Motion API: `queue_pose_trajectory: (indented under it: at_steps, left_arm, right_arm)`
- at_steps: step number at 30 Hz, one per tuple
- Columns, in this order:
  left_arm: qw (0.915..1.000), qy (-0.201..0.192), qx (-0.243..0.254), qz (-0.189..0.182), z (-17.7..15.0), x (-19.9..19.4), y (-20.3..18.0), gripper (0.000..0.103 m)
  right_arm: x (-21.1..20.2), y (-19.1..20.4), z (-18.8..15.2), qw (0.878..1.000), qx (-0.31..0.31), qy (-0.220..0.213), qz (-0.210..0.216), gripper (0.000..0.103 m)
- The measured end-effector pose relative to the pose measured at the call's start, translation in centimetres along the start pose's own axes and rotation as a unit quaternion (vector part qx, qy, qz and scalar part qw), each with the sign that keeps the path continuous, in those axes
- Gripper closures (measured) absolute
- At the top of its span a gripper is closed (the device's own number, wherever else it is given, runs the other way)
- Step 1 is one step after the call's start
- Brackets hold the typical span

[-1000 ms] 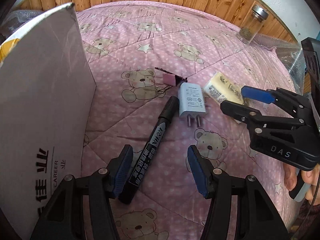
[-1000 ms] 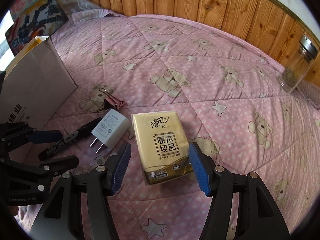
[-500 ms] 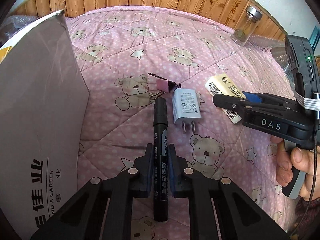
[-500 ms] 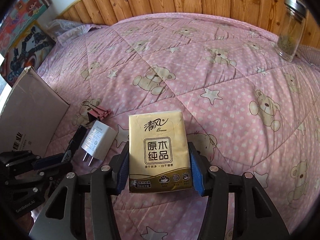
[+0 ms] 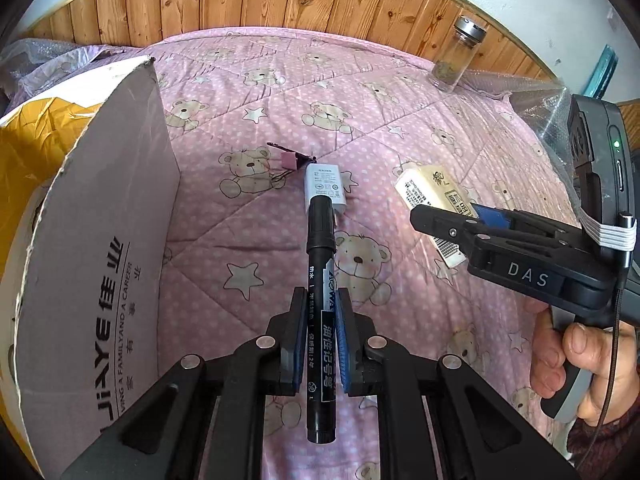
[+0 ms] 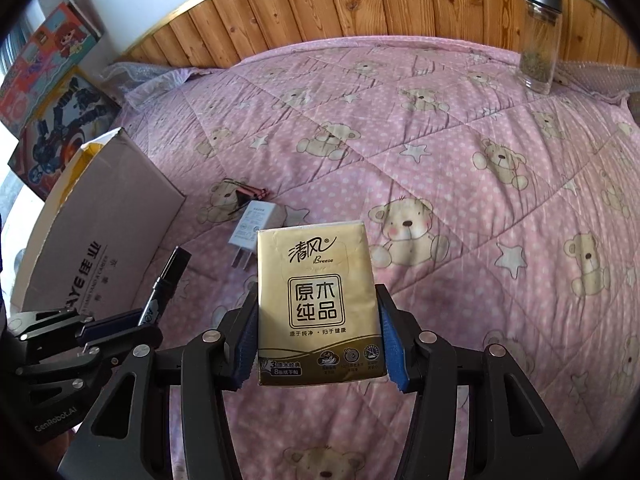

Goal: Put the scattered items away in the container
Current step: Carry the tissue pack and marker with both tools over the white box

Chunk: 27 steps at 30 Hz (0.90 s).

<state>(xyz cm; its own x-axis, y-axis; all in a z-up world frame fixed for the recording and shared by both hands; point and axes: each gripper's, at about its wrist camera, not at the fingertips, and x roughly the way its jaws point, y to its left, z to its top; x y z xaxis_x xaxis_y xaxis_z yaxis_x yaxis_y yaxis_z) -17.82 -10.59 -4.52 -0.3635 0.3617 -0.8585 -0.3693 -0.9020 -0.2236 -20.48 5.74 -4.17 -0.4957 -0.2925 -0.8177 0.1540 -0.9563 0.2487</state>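
Note:
My left gripper (image 5: 319,300) is shut on a black marker (image 5: 321,280), held off the pink bear quilt and pointing away. My right gripper (image 6: 316,300) is shut on a gold tissue pack (image 6: 318,304), lifted above the quilt; in the left wrist view that tissue pack (image 5: 430,190) shows beyond the right gripper (image 5: 452,220). A white charger plug (image 5: 326,188) and a pink binder clip (image 5: 290,159) lie on the quilt ahead. The cardboard box (image 5: 92,264) stands open at the left, its yellow inside showing. In the right wrist view the marker (image 6: 166,280) sits in the left gripper (image 6: 112,328).
A glass jar with a metal lid (image 6: 540,36) stands at the far right by the wooden headboard. Bubble wrap (image 5: 540,96) lies along the right edge. Picture boxes (image 6: 48,80) lean on the wall at far left. A hand (image 5: 568,360) holds the right gripper's handle.
Both grippers went from open to shut, the left on the marker and the right on the tissue pack. Both items have since risen off the quilt.

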Motion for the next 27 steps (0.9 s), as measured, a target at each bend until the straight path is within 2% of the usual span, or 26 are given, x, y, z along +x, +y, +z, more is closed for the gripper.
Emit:
queue_pose_trajectory:
  at_steps: [15, 27]
  left_arm:
    - [0.9994, -0.017, 0.013, -0.027, -3.5, -5.0, -1.5, 0.089]
    - [0.9983, -0.036, 0.019, -0.043, -5.7, -9.0, -1.2, 0.089]
  right_arm:
    - [-3.8, 3.5, -5.8, 1.000, 0.017, 0.002, 0.007, 0.048]
    - [-6.4, 7.0, -8.4, 1.000, 0.008, -0.007, 0.012, 0.048]
